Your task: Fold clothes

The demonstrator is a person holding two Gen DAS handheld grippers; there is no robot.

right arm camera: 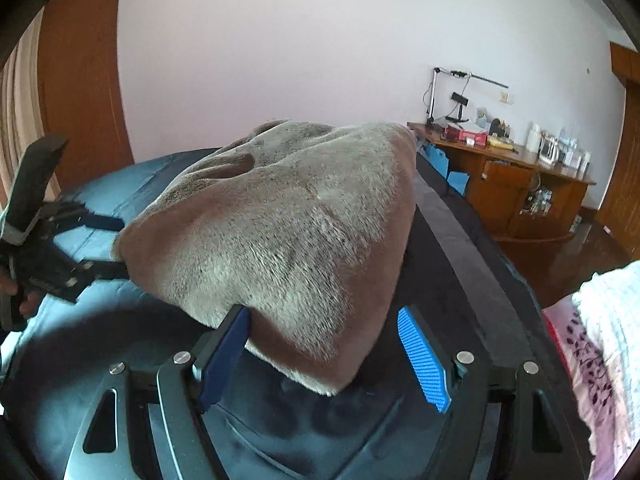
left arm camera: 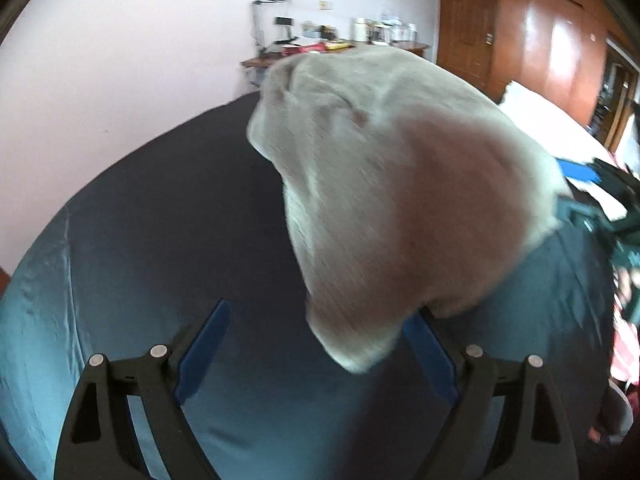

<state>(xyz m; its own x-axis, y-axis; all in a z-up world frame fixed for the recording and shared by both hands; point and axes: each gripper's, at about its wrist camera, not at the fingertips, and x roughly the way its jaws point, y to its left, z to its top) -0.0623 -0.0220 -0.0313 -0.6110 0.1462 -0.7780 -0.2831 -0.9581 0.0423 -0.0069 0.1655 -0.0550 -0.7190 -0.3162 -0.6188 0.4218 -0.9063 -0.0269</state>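
Observation:
A fuzzy grey-brown garment [left arm camera: 384, 184] hangs bunched above the dark blue bed sheet [left arm camera: 168, 240]. In the left wrist view my left gripper [left arm camera: 320, 344] is open, its blue pads [left arm camera: 204, 348] wide apart, with the garment's lower fold drooping between them. In the right wrist view the same garment [right arm camera: 288, 232] drapes over and between my right gripper's [right arm camera: 324, 344] blue pads [right arm camera: 424, 360], which stand wide apart. The left gripper [right arm camera: 100, 240] shows at the left in the right wrist view, touching the garment's edge. The right gripper [left arm camera: 600, 208] shows at the right edge of the left wrist view.
A wooden desk [right arm camera: 520, 176] with a lamp and clutter stands by the pink wall. A floral pink and white quilt [right arm camera: 600, 340] lies at the right. Wooden wardrobe doors [left arm camera: 540, 28] stand behind the bed.

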